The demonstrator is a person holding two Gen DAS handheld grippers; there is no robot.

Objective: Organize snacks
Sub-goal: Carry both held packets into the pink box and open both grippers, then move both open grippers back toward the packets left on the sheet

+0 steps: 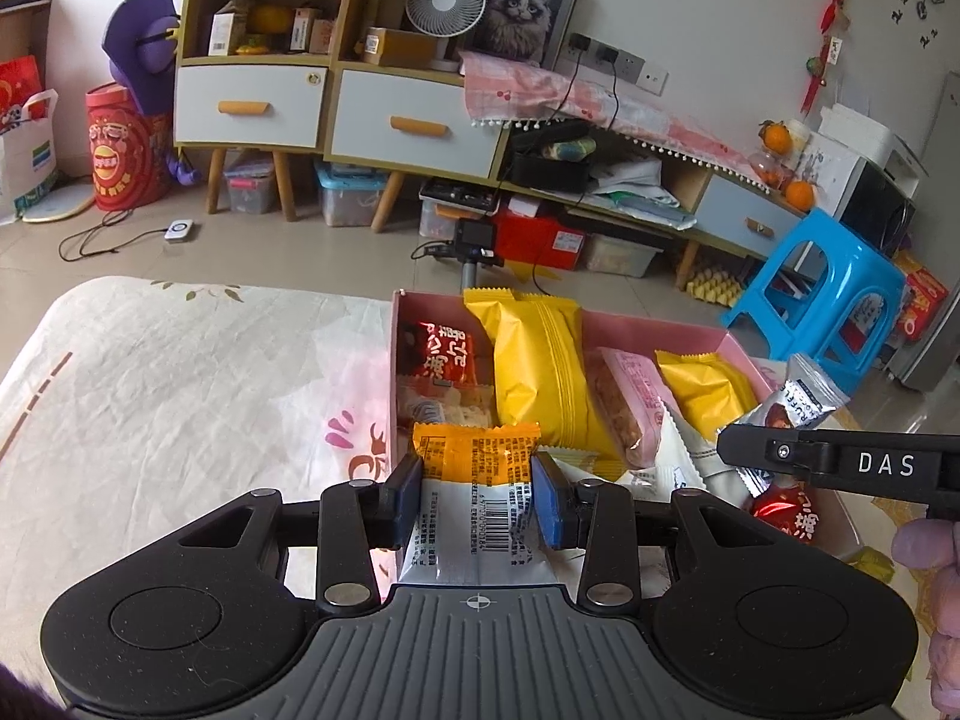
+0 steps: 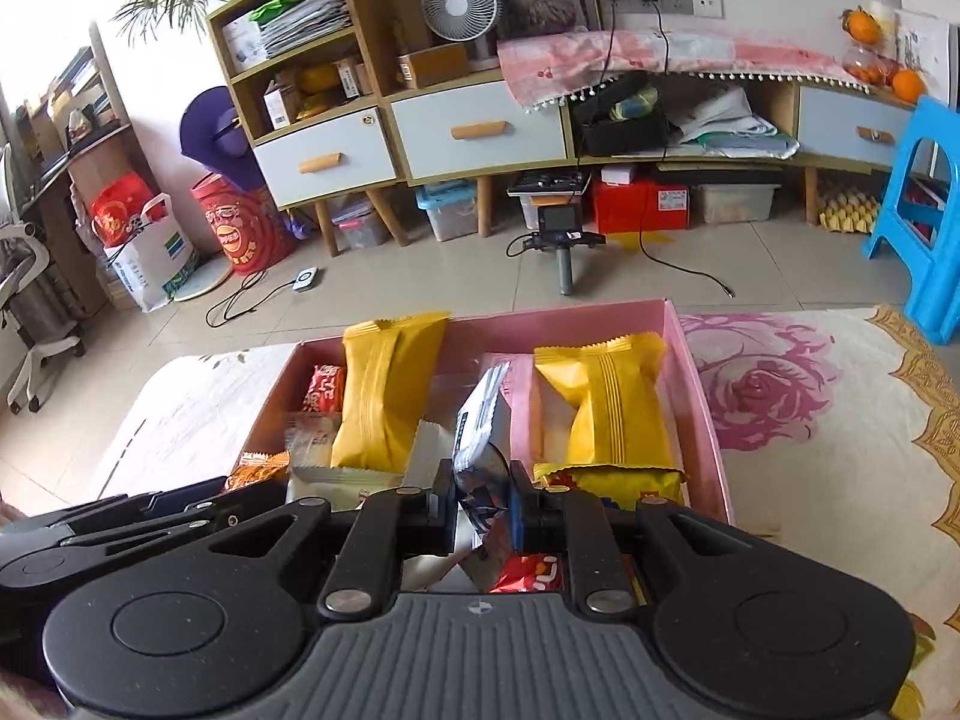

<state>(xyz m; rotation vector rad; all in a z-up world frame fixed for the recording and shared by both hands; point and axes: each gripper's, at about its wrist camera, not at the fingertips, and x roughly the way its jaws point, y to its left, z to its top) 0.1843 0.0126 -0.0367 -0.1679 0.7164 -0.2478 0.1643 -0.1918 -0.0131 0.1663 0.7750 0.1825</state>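
Gripping an orange packet (image 1: 477, 462) by its sides, the left gripper (image 1: 474, 495) is holding it at the near left corner of the pink box (image 1: 660, 324), jaws partly closed on the wrapper. Further right, the right gripper (image 2: 480, 501) is pinching a grey sachet (image 2: 480, 420) upright, jaws nearly shut (thin foil), over the box's middle, likely seeking a free slot among the yellow packs (image 2: 387, 390). The box is sitting on the desk (image 1: 180, 390).

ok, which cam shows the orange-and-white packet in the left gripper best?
Left wrist view: the orange-and-white packet sits centred between the left gripper pads, with its barcode and print facing the camera. The right wrist view shows only an orange corner at the pink box's near left edge.
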